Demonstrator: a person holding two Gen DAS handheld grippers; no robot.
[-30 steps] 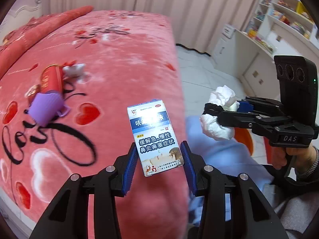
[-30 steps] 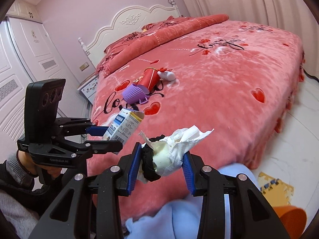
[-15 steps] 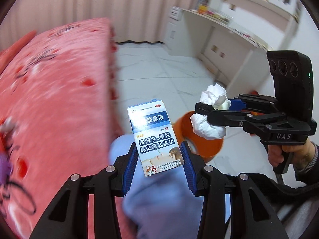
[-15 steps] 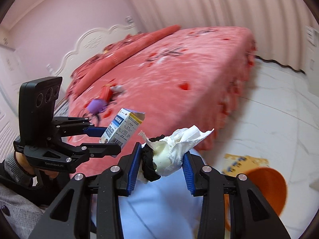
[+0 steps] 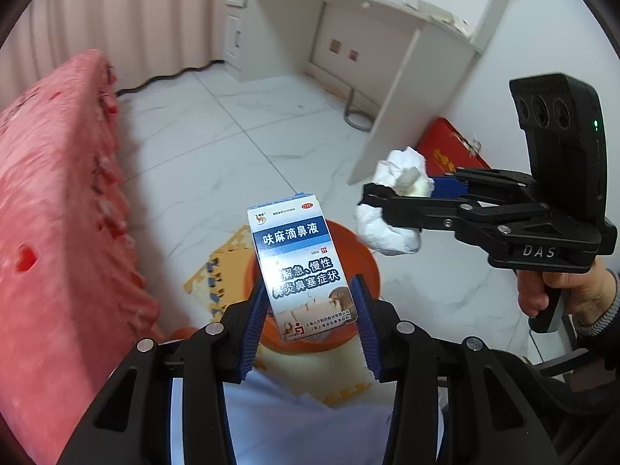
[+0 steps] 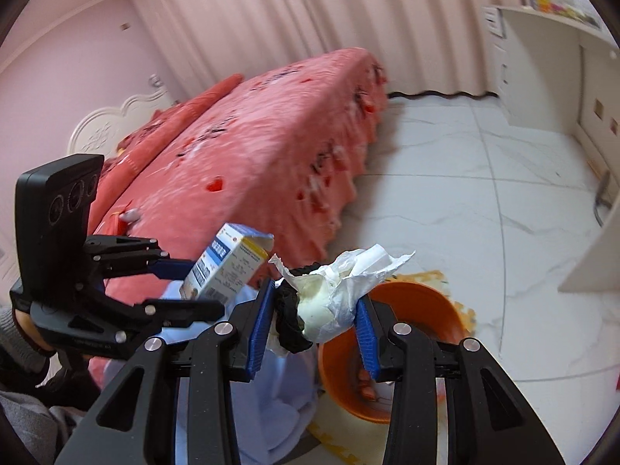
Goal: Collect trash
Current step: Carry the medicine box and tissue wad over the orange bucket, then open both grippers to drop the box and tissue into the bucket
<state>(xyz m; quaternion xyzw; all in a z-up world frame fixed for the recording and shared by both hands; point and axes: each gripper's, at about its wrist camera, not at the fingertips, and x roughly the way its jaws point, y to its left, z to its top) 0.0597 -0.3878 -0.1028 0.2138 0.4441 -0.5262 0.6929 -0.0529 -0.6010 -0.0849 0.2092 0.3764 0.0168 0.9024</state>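
My left gripper (image 5: 310,310) is shut on a white and blue medicine box (image 5: 300,267), which stands upright between the blue pads. The same box (image 6: 224,267) shows at the left of the right wrist view, in the left gripper (image 6: 182,286). My right gripper (image 6: 314,317) is shut on a crumpled white tissue wad (image 6: 337,290) with a bit of black material in it. From the left wrist view, that wad (image 5: 391,209) hangs to the right of the box, in the right gripper (image 5: 387,209). An orange bin (image 5: 364,267) stands on the floor right behind and below the box; its rim (image 6: 422,294) lies under the wad.
A pink bed (image 5: 50,201) fills the left side, its skirt reaching the white tiled floor (image 5: 240,147). A white desk (image 5: 407,58) and a red box (image 5: 449,147) stand at the far right. A yellow foam mat (image 5: 217,275) lies under the bin. Light blue cloth (image 6: 271,407) lies below my grippers.
Both grippers have swung away from the bed toward the floor, each still holding its item. The orange bin has come into view and now lies just beneath them.
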